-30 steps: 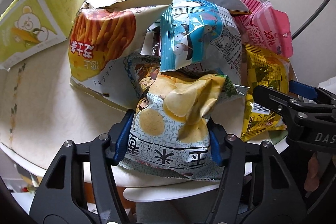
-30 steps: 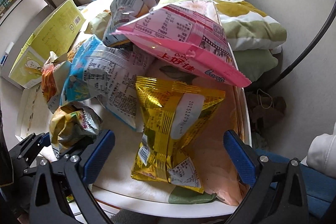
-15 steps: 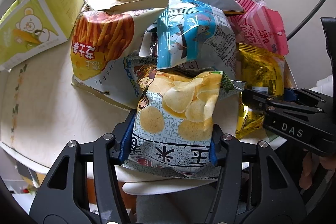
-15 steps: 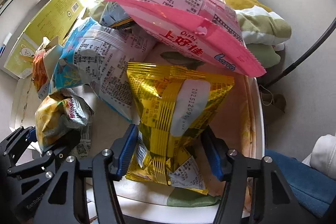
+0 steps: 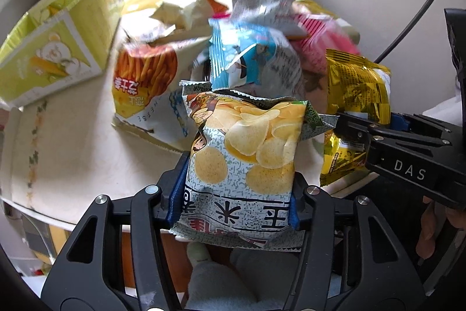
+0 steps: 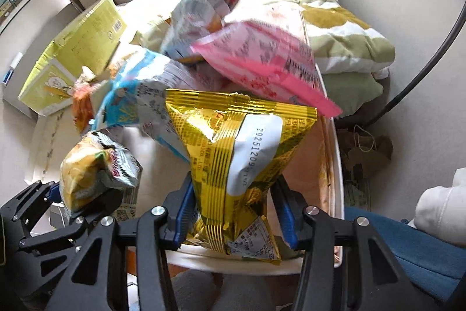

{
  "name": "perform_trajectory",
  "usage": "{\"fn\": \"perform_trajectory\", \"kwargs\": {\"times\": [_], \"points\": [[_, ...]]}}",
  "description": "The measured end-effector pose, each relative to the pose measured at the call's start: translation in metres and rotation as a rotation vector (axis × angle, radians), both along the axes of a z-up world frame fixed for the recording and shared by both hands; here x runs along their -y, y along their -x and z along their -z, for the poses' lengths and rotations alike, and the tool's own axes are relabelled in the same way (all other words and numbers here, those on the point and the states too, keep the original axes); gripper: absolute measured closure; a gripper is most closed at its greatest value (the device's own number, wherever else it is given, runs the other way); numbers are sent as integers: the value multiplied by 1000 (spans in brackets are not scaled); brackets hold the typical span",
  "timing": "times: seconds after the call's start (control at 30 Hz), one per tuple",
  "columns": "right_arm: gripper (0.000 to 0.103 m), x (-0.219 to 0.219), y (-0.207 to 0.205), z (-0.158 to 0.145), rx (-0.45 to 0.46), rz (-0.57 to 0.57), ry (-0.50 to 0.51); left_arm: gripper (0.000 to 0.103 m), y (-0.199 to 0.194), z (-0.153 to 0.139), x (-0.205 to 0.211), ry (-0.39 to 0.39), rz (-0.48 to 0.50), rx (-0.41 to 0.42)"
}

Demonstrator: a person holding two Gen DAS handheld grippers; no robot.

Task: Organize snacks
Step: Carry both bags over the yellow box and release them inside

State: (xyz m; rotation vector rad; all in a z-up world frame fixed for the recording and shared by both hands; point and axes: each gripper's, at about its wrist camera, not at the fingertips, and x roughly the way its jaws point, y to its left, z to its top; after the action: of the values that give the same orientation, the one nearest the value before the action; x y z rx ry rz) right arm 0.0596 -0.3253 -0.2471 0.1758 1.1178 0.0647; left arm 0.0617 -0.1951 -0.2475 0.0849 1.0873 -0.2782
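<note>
both bags now sit higher off the round white bench (image 5: 72, 153). right gripper (image 6: 233, 212), jaws just closed, pinches the gold foil snack bag (image 6: 238, 153); left gripper (image 5: 234, 200) clamps the grey potato-chip bag (image 5: 244, 159). each bag's long axis points away from its gripper; the green open carton (image 5: 58, 48) lies far-left, nearer the left hand.

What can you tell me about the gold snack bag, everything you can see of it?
The gold snack bag is shiny crinkled foil with ribbed seams and a white panel printed with a date code. It stands upright, pinched at its lower part in the right gripper, whose blue pads press both sides. Its bottom corner hangs over the table's rim.
</note>
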Motion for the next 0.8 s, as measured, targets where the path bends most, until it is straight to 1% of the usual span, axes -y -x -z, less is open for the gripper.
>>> {"fn": "perform_trajectory", "kwargs": {"times": [0.07,0.17,0.33,0.5,0.57,0.7,0.8], "points": [[57,-1,1,-13,20,-2,3,53,0,-16,-3,0,-3,27],[57,-5,-4,-35,51,-14,2,53,-2,-38,-12,25,-15,59],[57,-18,-16,-62,110,-29,16,53,-15,-64,-34,39,-46,115],[57,-40,-33,-87,162,-26,29,53,-43,-86,-65,57,-59,163],[57,-51,-42,-97,177,-21,29,53,-59,-98,-84,75,-59,179],[57,-87,-66,-119,209,-30,41,53,-88,-121,-120,78,-64,228],[57,-119,-91,-133,230,-59,43,53,-115,-140,-156,77,-78,265]]}}
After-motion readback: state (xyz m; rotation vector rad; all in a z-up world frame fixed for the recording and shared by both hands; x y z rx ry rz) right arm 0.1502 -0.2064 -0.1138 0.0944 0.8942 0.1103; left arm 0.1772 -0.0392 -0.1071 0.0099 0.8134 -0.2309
